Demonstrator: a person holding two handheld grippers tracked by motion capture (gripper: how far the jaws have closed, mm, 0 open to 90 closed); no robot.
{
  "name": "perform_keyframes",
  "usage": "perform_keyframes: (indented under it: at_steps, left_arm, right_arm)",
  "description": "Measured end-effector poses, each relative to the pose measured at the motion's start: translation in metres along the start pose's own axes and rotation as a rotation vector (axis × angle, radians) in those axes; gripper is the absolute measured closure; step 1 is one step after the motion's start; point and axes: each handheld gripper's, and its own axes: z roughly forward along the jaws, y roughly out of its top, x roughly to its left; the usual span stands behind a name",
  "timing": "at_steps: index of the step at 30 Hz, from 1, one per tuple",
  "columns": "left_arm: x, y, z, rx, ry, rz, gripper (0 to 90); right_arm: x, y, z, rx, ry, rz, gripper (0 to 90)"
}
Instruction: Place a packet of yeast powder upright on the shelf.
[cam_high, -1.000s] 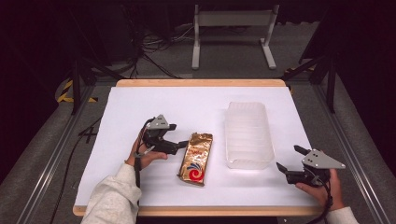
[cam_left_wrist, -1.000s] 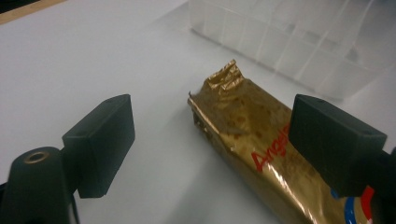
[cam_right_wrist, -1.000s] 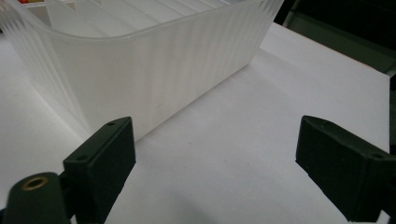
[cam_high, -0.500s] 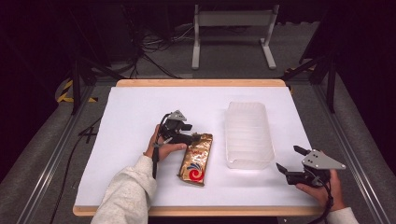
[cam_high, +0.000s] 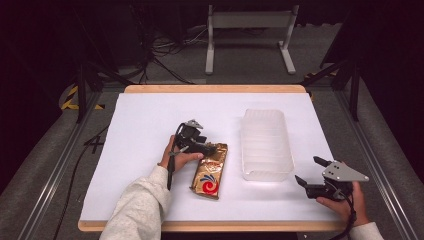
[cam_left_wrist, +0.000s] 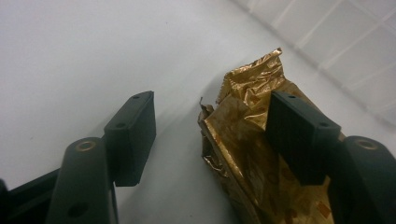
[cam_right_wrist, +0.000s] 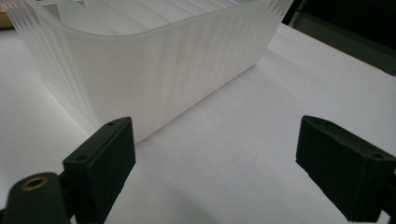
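- Left gripper view: the pouch (cam_left_wrist: 261, 154) lies flat on the table (cam_left_wrist: 70, 56); the left gripper (cam_left_wrist: 219, 135) straddles its crinkled top edge, jaws apart, having just been closing, pads not yet pressing.
- The foil is judged light, soft, crackly and slippery; the crimped top seam is the likeliest hold, taken gently.
- High view: the pouch (cam_high: 210, 170) sits just beside the bin (cam_high: 266, 145), apart from it.
- The bin is seen empty.
- The right gripper (cam_high: 311, 172) hangs unclenched near the bin's near end, holding nothing.

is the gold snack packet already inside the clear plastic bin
No, the gold packet lies flat on the white table, to the left of the clear bin, which holds nothing.
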Motion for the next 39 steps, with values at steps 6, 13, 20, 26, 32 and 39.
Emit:
perform_keyframes:
  at_steps: [6,13,20,26,32,39]
  left_arm:
    - [-0.001,-0.001,0.0,0.004,-0.067,-0.004,57.0]
    - [0.0,-0.003,0.0,-0.021,-0.055,-0.029,74.2]
    - [-0.005,-0.001,-0.003,-0.034,-0.023,0.023,83.9]
    - [-0.011,0.002,-0.014,-0.071,-0.006,0.044,85.0]
    - [-0.02,0.006,-0.035,-0.15,0.0,0.07,85.3]
    - [-0.044,0.012,-0.069,-0.219,0.021,0.154,85.7]
  right_arm:
    - [0.0,0.0,0.0,0.003,0.004,-0.001,12.5]
    - [0.001,0.0,0.001,0.006,0.005,-0.005,12.5]
    - [0.001,-0.001,0.001,0.008,0.006,-0.003,12.5]
    - [0.0,0.0,0.001,0.002,0.003,-0.006,12.5]
    - [0.0,0.0,0.0,-0.001,0.001,-0.003,12.5]
    - [0.0,0.0,0.0,-0.001,-0.001,-0.001,12.5]
